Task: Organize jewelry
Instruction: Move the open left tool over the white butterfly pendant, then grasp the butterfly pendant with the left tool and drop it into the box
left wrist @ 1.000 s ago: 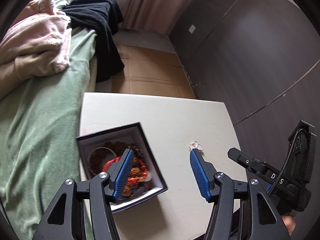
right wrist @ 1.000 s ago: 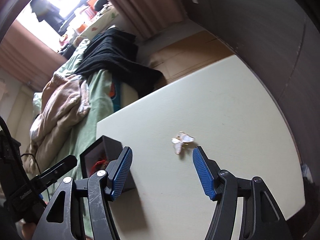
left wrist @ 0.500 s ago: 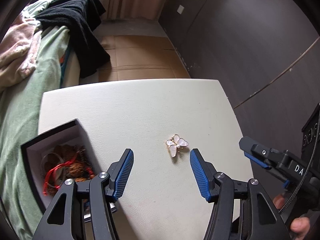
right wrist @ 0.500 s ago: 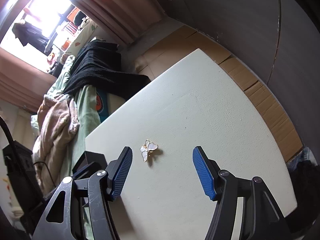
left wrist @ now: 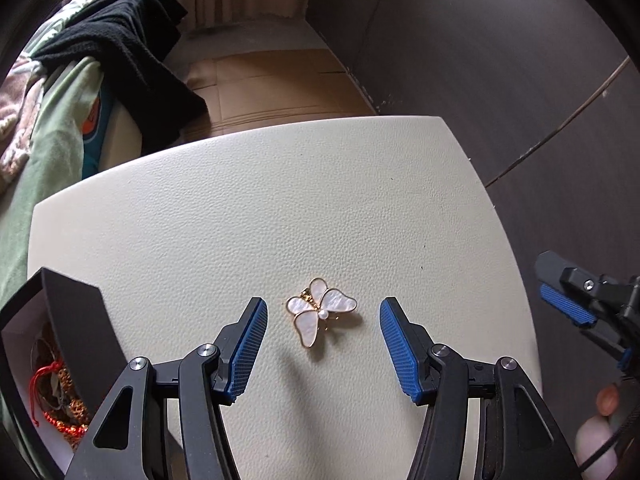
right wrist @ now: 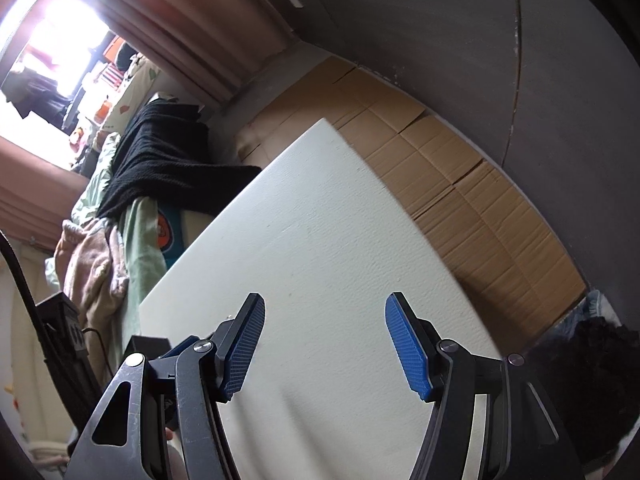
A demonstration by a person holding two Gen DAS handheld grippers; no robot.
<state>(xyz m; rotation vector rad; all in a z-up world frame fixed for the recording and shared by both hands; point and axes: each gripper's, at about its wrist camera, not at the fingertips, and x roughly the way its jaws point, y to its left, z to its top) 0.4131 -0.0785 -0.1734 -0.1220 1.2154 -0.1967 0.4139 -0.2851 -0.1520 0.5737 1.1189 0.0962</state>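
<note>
A white and gold butterfly brooch (left wrist: pixel 320 312) lies on the cream table (left wrist: pixel 280 208). My left gripper (left wrist: pixel 323 308) is open, its blue pads on either side of the brooch, close above the table. A black jewelry box (left wrist: pixel 76 328) with red cords and beads inside stands at the left edge. My right gripper (right wrist: pixel 325 306) is open and empty over bare table; it also shows at the right edge of the left wrist view (left wrist: pixel 576 304). The brooch is out of the right wrist view.
A bed with green sheet (left wrist: pixel 52 128), a black cloth (left wrist: pixel 128 52) and pink blanket lies left of the table. Cardboard (right wrist: pixel 460 184) covers the floor beyond the table. A dark wall (left wrist: pixel 500 48) runs along the right.
My left gripper has moved right and down from the box until its pads flank the brooch. My right gripper has swung away, and the brooch left its view.
</note>
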